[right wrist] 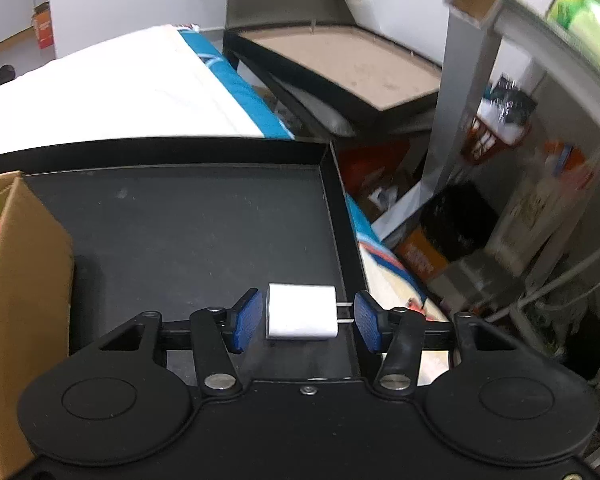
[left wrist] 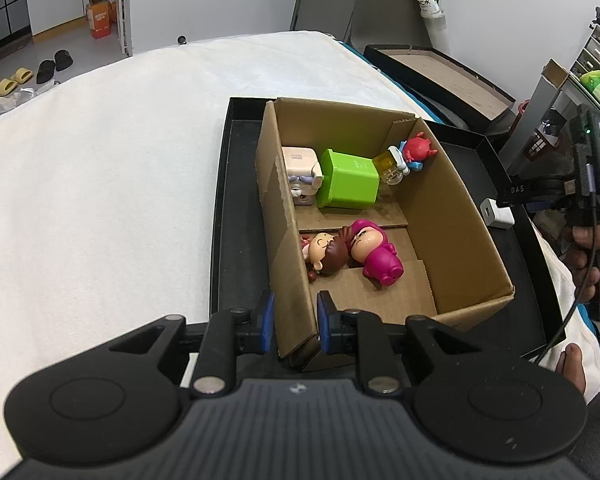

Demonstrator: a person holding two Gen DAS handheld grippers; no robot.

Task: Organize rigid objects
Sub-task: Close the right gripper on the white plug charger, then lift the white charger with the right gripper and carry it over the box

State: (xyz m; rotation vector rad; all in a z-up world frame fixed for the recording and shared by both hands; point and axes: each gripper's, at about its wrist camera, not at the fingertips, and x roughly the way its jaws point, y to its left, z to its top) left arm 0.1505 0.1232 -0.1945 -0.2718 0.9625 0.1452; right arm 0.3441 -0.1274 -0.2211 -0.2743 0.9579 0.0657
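One white charger is seen lying on the floor of the black tray, near the tray's right wall, with its two prongs pointing toward that wall. It is bracketed by the right gripper, whose blue pads stand apart on either side of it; contact with the charger cannot be confirmed, though the right pad lies just at the prong tips. In the left wrist view the same charger is shown outside the cardboard box, beside its right wall. The box's near-left wall is pinched by the left gripper, jaws closed on the cardboard. Inside the box are grouped a green block, a cream toy, a red figure, a magenta doll and a brown-haired doll. The tray rests on a white cloth.
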